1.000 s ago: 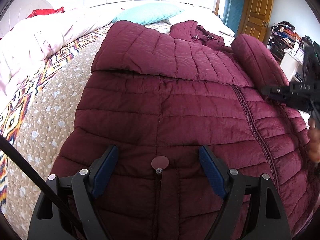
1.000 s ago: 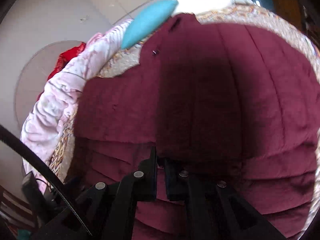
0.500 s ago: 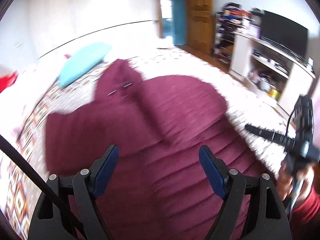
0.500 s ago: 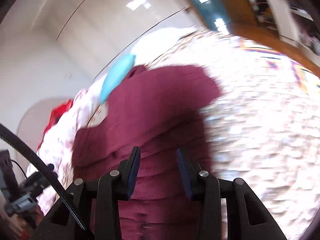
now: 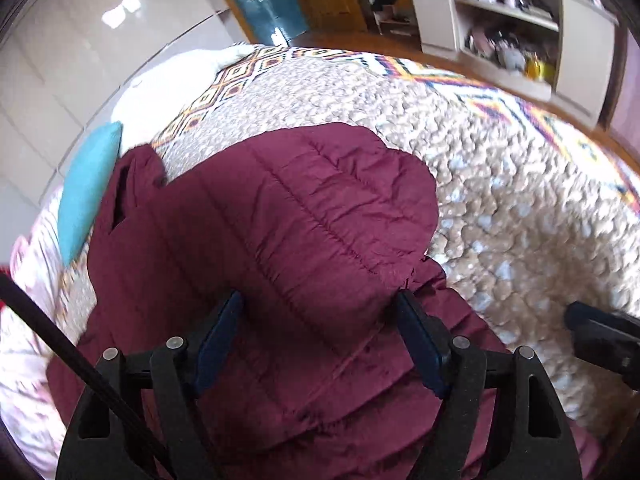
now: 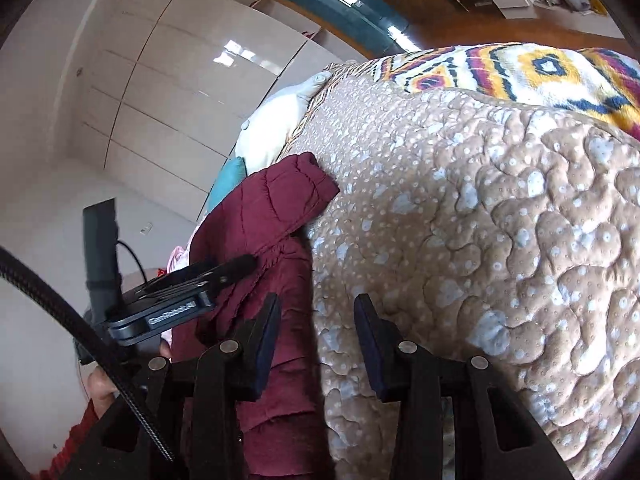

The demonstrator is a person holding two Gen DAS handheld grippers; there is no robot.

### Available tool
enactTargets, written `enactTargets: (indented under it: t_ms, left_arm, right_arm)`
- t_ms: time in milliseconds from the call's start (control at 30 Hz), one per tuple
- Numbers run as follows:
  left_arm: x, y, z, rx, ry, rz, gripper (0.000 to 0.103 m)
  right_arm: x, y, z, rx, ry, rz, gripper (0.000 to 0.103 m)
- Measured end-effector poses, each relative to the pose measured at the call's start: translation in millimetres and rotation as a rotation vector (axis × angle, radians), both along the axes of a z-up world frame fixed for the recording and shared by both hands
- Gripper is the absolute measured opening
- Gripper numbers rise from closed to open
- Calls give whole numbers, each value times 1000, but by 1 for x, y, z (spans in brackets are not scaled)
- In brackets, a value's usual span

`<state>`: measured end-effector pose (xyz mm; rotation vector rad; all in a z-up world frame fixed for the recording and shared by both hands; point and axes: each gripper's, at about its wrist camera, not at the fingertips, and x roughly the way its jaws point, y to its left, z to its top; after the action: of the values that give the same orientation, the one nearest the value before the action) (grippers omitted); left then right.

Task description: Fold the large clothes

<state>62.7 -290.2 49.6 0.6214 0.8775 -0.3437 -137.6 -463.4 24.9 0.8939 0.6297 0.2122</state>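
A maroon quilted jacket lies on the bed with one sleeve folded across its body. My left gripper hovers over that folded sleeve. Its blue pads stand wide apart and the jaws are closing, pressing on nothing. In the right wrist view the jacket's edge runs down the left side. My right gripper is open over the line where jacket meets bedspread, nothing between its pads. The left gripper shows there from the side, held by a hand in a red sleeve.
A beige quilted bedspread with a bright patterned border covers the bed right of the jacket. A teal pillow and a white pillow lie at the head. White shelving and a wooden floor are beyond the bed's far side.
The right gripper went from shut on the jacket to open and swung off to the jacket's right edge. The left gripper swept from the jacket's front to above the folded sleeve, rolling as it went.
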Motion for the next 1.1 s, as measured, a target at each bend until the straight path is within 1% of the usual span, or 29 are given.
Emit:
enactTargets:
  t_ms: [33, 67, 133, 167, 233, 267, 367, 400, 433, 500, 600, 667, 733, 800, 833, 900, 933, 967, 1067, 1100]
  left_arm:
    - [0, -4, -3, 21, -10, -6, 76]
    - [2, -5, -4, 26, -6, -3, 73]
    - [4, -2, 1, -17, 13, 3, 48]
    - [5, 1, 5, -41, 22, 6, 43]
    - [8, 9, 17, -106, 36, 24, 24]
    - [10, 16, 25, -152, 42, 39, 21]
    - [11, 41, 50, -269, 31, 92, 19]
    - [9, 50, 56, -298, 29, 105, 12]
    - [7, 60, 62, -308, 9, 129, 7]
    - [6, 84, 74, -365, -5, 169, 7]
    - [8, 132, 89, -459, -31, 271, 7]
    - [9, 169, 94, -495, -67, 362, 7]
    - [6, 208, 94, -528, -86, 457, 7]
    - [2, 252, 86, -586, -80, 561, 7]
    - [0, 276, 78, -612, -67, 618, 7]
    - [-4, 309, 62, -637, -42, 685, 8]
    - [-7, 324, 51, -647, -24, 716, 13]
    - [-10, 339, 42, -668, -1, 741, 15]
    - [-21, 370, 21, -748, 50, 777, 24]
    - [-24, 378, 15, -771, 56, 793, 29]
  right_arm:
    - [1, 1, 0, 3, -1, 4, 42]
    - [1, 3, -1, 8, -2, 4, 42]
    - [2, 2, -2, 19, -5, 6, 42]
    - [3, 2, -2, 18, -3, 5, 42]
    - [-1, -1, -5, 8, 0, 5, 42]
    - [-1, -1, -5, 3, 2, 5, 42]
    - [-2, 1, -3, -4, 12, 3, 42]
    - [0, 1, -4, -7, 16, 2, 42]
    - [1, 2, -5, -12, 21, 2, 42]
    - [2, 4, -4, -26, 28, 1, 42]
    - [6, 6, -6, -38, 38, 0, 41]
    - [7, 7, -7, -46, 45, 0, 41]
    - [9, 9, -7, -55, 51, 0, 41]
    - [10, 10, -8, -61, 55, -1, 41]
    - [12, 10, -8, -63, 57, -1, 41]
    - [15, 11, -10, -67, 62, -2, 41]
    - [17, 12, -10, -72, 65, -2, 41]
    - [18, 12, -11, -77, 68, -2, 41]
    - [23, 15, -12, -97, 81, -2, 41]
    - [25, 16, -12, -102, 84, -2, 41]
